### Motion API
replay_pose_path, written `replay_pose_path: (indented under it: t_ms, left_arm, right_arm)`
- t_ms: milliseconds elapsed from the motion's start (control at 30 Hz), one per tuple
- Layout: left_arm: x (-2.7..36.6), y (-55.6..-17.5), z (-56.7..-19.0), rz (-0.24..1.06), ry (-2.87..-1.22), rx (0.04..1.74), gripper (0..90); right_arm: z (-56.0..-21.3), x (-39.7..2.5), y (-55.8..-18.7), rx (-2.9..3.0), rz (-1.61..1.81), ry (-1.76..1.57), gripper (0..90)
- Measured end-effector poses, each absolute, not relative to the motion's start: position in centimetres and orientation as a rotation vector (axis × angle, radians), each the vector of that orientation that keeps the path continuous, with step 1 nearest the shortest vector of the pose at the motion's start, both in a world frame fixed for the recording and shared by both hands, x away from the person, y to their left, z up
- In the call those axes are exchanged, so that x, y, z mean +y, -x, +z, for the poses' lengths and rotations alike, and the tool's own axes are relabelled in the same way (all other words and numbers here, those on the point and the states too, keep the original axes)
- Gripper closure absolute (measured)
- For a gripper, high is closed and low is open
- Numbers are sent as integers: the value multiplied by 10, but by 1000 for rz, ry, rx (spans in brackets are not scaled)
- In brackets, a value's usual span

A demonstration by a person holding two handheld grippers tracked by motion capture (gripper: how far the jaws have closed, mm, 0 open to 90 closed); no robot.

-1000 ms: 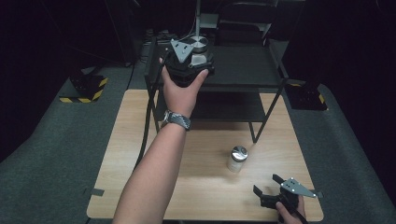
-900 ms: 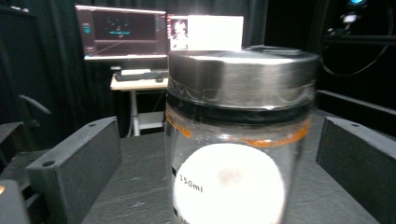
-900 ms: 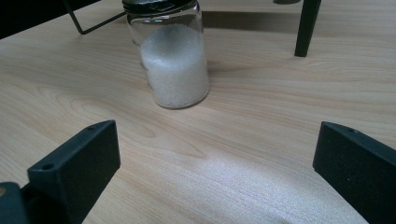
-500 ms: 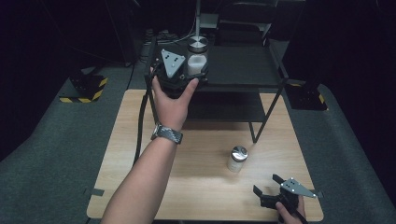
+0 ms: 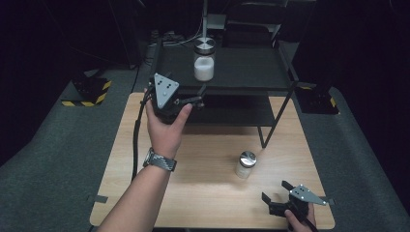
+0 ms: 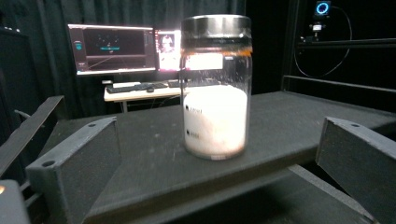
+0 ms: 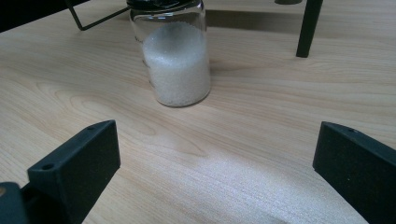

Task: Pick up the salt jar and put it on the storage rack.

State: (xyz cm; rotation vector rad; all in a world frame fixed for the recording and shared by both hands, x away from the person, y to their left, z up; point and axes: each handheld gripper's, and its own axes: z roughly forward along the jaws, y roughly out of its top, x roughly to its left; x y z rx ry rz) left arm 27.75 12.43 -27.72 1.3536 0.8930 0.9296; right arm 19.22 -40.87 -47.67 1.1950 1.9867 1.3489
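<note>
On the black shelf (image 5: 251,72) stands a lidded jar of white powder (image 5: 204,60), upright, just ahead of the left gripper (image 5: 196,99), whose jaws are spread wide and clear of it. Near the table's front edge, the right gripper (image 5: 274,197) sits with jaws apart, facing a second jar (image 5: 245,165) on the wooden table (image 5: 212,193).

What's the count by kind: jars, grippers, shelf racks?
Jars of white granules: 2, one on the rack's top shelf, one on the table
Grippers: 2, left gripper and right gripper, both open
Black shelf racks: 1
Total: 5
</note>
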Motion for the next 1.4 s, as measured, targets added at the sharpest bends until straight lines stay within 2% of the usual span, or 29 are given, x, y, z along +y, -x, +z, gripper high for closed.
replay_pose_path:
  t_ms: [400, 967, 1400]
  left_arm:
    - [146, -247, -308, 910, -1332, 888, 5]
    - [177, -207, -395, 873, -1358, 889, 5]
    - [188, -187, -439, 840, -1414, 924, 5]
  right_arm:
    - [-476, -408, -192, 1988, 1347, -1196, 4]
    - [-476, -408, -192, 1989, 1345, -1195, 4]
    - [-476, -407, -192, 1994, 1342, -1190, 4]
